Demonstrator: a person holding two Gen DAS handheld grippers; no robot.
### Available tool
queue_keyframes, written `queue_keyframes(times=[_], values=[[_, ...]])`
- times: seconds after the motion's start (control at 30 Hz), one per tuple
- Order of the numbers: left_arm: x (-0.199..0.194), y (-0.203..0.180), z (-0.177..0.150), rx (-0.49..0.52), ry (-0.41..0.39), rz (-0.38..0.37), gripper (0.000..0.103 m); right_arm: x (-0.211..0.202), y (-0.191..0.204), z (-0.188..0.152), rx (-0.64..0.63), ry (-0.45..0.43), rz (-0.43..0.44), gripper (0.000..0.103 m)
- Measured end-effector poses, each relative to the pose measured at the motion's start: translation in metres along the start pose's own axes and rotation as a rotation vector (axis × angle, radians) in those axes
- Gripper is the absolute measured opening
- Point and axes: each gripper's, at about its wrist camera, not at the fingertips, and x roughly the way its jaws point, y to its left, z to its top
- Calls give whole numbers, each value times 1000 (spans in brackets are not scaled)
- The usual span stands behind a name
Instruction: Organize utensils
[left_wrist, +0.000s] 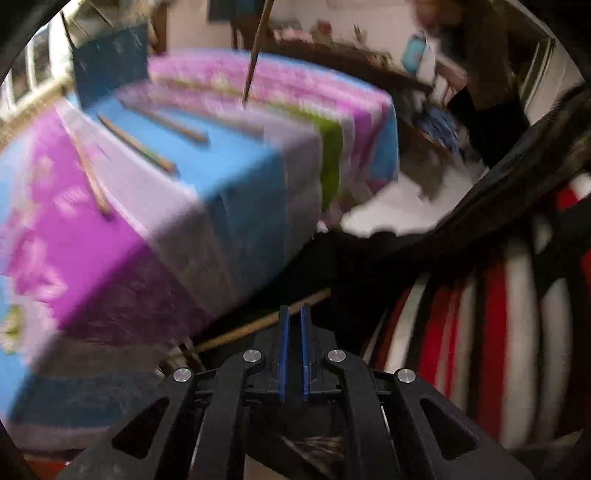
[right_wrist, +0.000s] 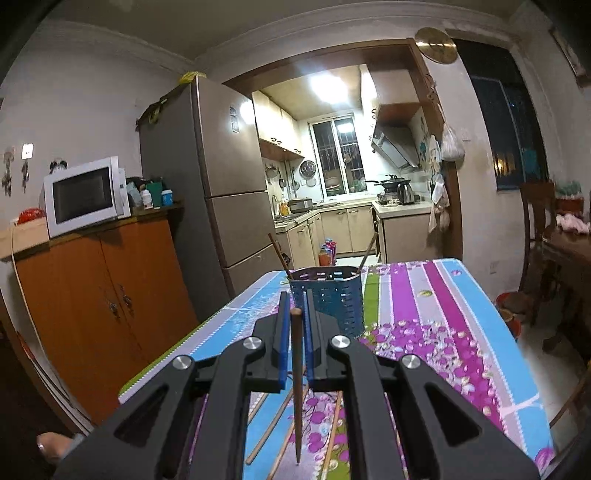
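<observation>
right hand-held gripper (right_wrist: 295, 314): jaws closed on a dark brown chopstick (right_wrist: 296, 387), pinched near its blunt upper end between the blue pads (right_wrist: 283, 332).
held chopstick, axis: long axis close to upright; the blunt end shows just above the pads, the thin tip points down and stands just above or on the cloth, which of the two i cannot tell.
utensil holder (right_wrist: 330, 299): a blue perforated cup standing upright on the counter (right_wrist: 461, 314), just beyond the right hand-held gripper's fingertips.
chopsticks in the holder (right_wrist: 277, 254): two sticks stand in the cup, one leaning out to the left, the other to the right, tops pointing up.
loose chopsticks (right_wrist: 273, 424): several light brown sticks lie flat on the striped purple, blue and green cloth beneath the right hand-held gripper, long axes running roughly away from the camera.
left hand-held gripper (left_wrist: 294, 317): jaws shut with nothing between the blue pads; it is tilted down beside the counter's edge, off the cloth. the left wrist view is blurred.
left wrist view, counter top: three sticks lie flat on the cloth, roughly parallel, well apart from the left hand-held gripper.
</observation>
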Motion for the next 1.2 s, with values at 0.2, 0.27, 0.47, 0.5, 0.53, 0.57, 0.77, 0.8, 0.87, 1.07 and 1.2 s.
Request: queue_keyframes(times=[0.2, 0.27, 0.47, 0.5, 0.53, 0.57, 0.77, 0.8, 0.87, 1.07, 1.2], values=[[65, -41, 9, 366, 105, -36, 6, -16, -15, -6, 31, 16, -22, 6], [81, -50, 5, 489, 134, -18, 6, -20, -21, -7, 48, 13, -26, 6], [102, -44, 1, 660, 110, 6, 6, -33, -37, -10, 110, -2, -31, 6], [103, -41, 1, 664, 112, -4, 6, -34, -38, -10, 113, -4, -32, 6], [104, -38, 0, 671, 117, -9, 6, -34, -40, -10, 117, -5, -30, 6], [106, -36, -2, 683, 122, -9, 6, -34, -41, -10, 125, -4, -26, 6], [113, -36, -2, 752, 114, 1, 6, -29, -44, -10, 130, 0, -13, 6], [113, -38, -1, 763, 111, 2, 6, -28, -44, -10, 129, 2, -12, 6], [115, -43, -3, 785, 108, 11, 6, -27, -44, -10, 128, 6, -11, 6], [116, -49, -9, 844, 120, -1, 6, -25, -43, -9, 128, 8, -10, 6], [113, -48, -11, 876, 144, 1, 6, -24, -42, -9, 128, 7, -2, 6]])
